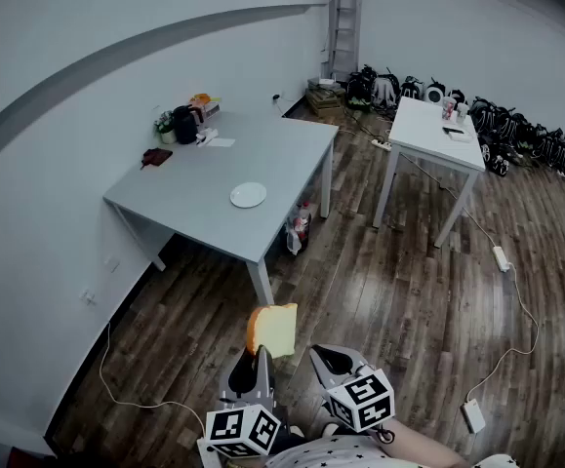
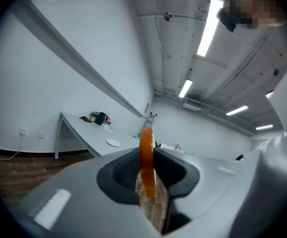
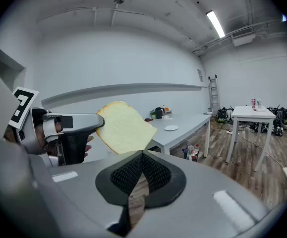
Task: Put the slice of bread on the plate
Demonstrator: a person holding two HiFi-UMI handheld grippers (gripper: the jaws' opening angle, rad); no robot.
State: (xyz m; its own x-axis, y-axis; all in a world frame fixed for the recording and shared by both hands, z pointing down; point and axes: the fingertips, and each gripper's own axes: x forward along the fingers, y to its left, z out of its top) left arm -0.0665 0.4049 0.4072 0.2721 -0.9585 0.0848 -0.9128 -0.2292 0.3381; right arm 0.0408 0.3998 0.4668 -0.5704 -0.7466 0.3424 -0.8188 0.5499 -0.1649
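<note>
A slice of bread (image 1: 273,329) with an orange-brown crust stands upright over the wooden floor, and my left gripper (image 1: 261,357) is shut on its lower edge. In the left gripper view the slice (image 2: 146,148) shows edge-on between the two pads. The right gripper view shows its pale face (image 3: 125,128) held by the left gripper (image 3: 69,129). My right gripper (image 1: 329,362) hangs just right of it, shut, with nothing in it; its tips meet (image 3: 142,155). The white plate (image 1: 248,195) lies empty on the grey table (image 1: 204,178), well ahead.
A black kettle (image 1: 184,124) and small items sit at the grey table's far left corner. Bottles (image 1: 298,228) stand on the floor by its right leg. A white table (image 1: 436,135), bags (image 1: 516,130) along the wall, a ladder (image 1: 345,27) and floor cables (image 1: 502,257) lie to the right.
</note>
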